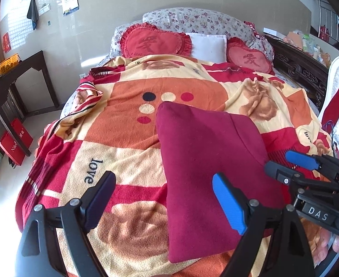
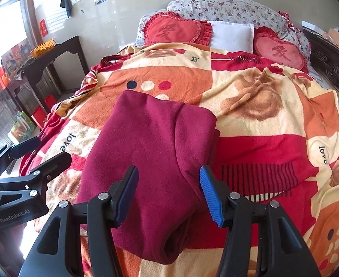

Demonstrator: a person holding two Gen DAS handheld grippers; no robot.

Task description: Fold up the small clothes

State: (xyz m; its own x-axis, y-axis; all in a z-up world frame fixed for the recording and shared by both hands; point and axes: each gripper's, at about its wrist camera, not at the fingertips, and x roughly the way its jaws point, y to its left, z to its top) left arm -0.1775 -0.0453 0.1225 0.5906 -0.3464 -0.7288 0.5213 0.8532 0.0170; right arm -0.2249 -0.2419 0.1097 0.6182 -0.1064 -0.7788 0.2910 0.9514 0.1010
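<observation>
A maroon garment (image 2: 151,161) lies already doubled over on the blanket (image 2: 261,120) of a bed, its long axis running from the near edge toward the heart cushions (image 2: 176,28) at the head. Both claws hang above its near end, fingers spread wide and pinching nothing. The right claw (image 2: 168,194) straddles the garment's near right part, where a soft ridge runs lengthwise and the near hem gapes a little. The left claw (image 1: 162,204) sits at the near left edge, one finger over the blanket and the blue-padded one over the cloth.

Judging from the tidy oblong already formed, the step in hand looks like one more fold, probably bringing the near end up to meet the far one. To do it well, each claw should take a near corner through all layers, not just the top one, or the stack will slide apart when lifted. The two should rise level and travel together, so the edges land square. The fleece-like cloth seems thick and clingy against the blanket; lifting clear before carrying forward should avoid dragging the bedding along.
</observation>
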